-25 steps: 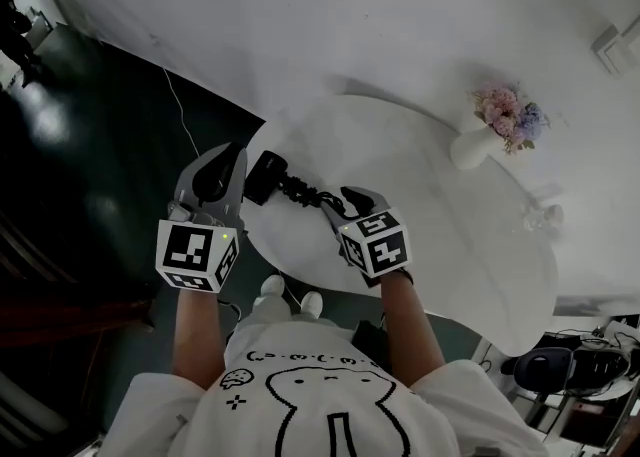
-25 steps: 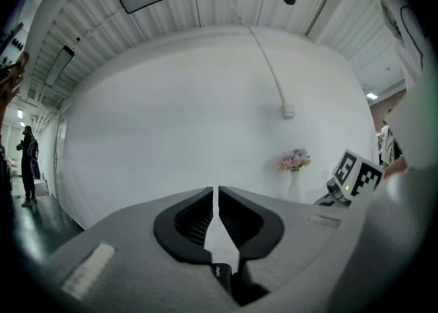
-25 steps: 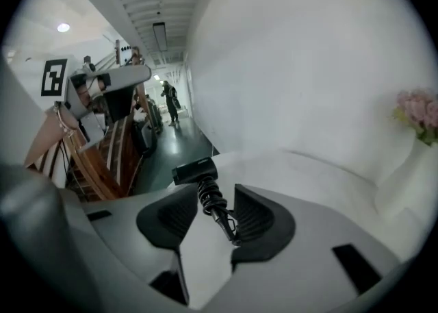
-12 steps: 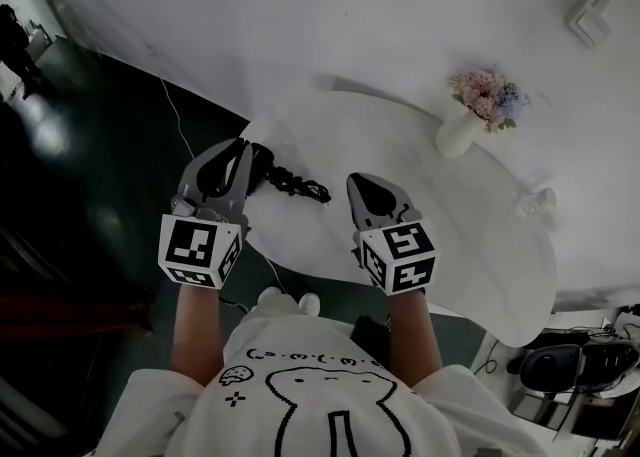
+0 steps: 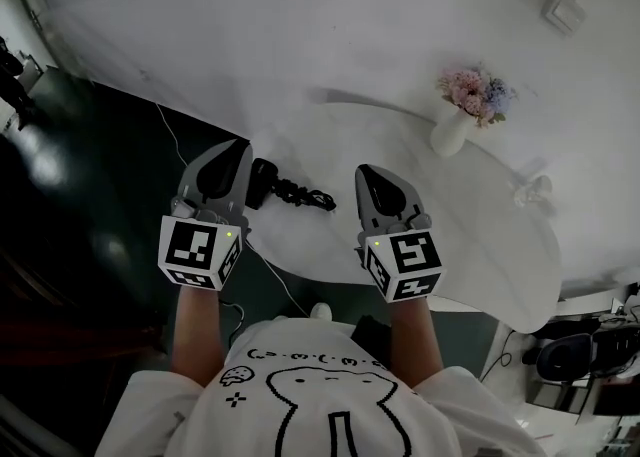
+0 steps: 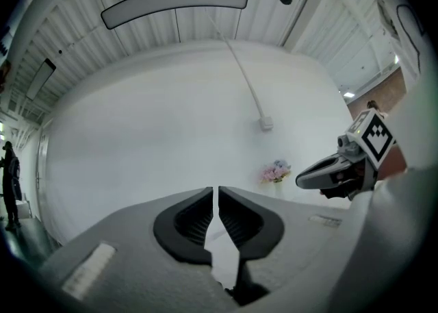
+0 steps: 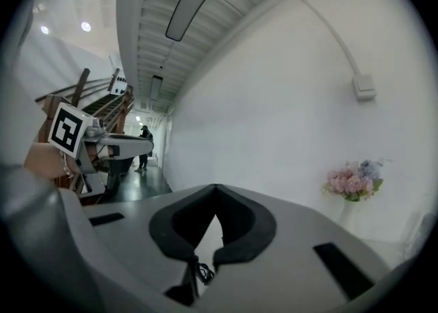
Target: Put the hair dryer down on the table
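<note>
The black hair dryer [image 5: 261, 182] lies on the left end of the white table [image 5: 470, 235], its coiled black cord [image 5: 308, 197] trailing to the right. Neither gripper touches it. My left gripper [image 5: 236, 151] hovers just left of the dryer, its jaws shut with nothing between them [image 6: 215, 190]. My right gripper [image 5: 366, 172] hangs to the right of the cord's end, shut and empty [image 7: 216, 188]. Below its jaws a bit of the cord [image 7: 199, 272] shows.
A white vase [image 5: 450, 132] with pink and blue flowers [image 5: 472, 93] stands at the table's far side. A small clear object [image 5: 531, 188] sits near the right edge. Dark floor [image 5: 80, 195] with a thin white cable [image 5: 176, 123] lies to the left.
The right gripper has let go of the cord end, pulled back to the right and shut. The hair dryer now rests on the table. The left gripper has barely moved.
</note>
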A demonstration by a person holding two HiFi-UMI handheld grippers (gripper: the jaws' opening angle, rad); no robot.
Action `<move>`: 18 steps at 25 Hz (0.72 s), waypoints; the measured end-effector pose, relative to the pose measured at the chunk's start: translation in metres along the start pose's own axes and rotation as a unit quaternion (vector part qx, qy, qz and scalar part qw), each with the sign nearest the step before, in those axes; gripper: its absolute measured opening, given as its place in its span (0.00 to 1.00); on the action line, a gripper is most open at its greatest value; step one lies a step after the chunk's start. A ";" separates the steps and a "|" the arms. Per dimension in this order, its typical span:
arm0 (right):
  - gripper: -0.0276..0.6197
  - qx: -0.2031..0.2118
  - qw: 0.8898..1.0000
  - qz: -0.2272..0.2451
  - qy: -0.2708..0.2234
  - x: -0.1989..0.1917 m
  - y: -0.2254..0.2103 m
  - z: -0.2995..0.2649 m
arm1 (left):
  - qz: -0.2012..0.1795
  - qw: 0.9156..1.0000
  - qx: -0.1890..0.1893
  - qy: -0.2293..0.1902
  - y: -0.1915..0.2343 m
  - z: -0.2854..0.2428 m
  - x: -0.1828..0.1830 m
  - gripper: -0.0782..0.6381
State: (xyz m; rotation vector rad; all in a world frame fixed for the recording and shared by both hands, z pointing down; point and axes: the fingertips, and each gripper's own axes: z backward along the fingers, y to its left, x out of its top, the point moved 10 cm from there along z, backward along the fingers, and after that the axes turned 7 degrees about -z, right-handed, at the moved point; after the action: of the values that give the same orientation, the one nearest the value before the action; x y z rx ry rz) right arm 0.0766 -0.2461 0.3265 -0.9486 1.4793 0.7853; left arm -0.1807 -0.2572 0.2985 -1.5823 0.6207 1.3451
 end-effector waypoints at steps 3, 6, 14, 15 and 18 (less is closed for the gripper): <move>0.04 -0.020 1.000 0.002 -0.018 0.007 0.001 0.007 | 0.000 1.000 -0.001 -0.010 0.005 0.005 0.003 0.16; 0.04 -0.027 0.999 0.031 -0.028 0.012 0.006 0.013 | 0.003 1.000 -0.001 -0.018 0.008 0.008 0.003 0.16; 0.04 -0.037 0.996 0.069 -0.046 0.021 0.015 0.031 | 0.005 0.999 -0.007 -0.037 0.008 0.016 0.008 0.16; 0.04 -0.039 0.996 0.071 -0.047 0.022 0.016 0.033 | 0.005 0.999 -0.009 -0.038 0.007 0.016 0.009 0.16; 0.04 -0.045 0.995 0.075 -0.051 0.024 0.019 0.039 | 0.002 0.999 -0.017 -0.040 0.006 0.017 0.012 0.16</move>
State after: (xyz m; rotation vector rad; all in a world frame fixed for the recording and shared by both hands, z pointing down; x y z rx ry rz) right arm 0.0769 -0.2067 0.2976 -0.8589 1.4461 1.0033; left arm -0.1908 -0.2423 0.2863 -1.5470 0.5567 1.4211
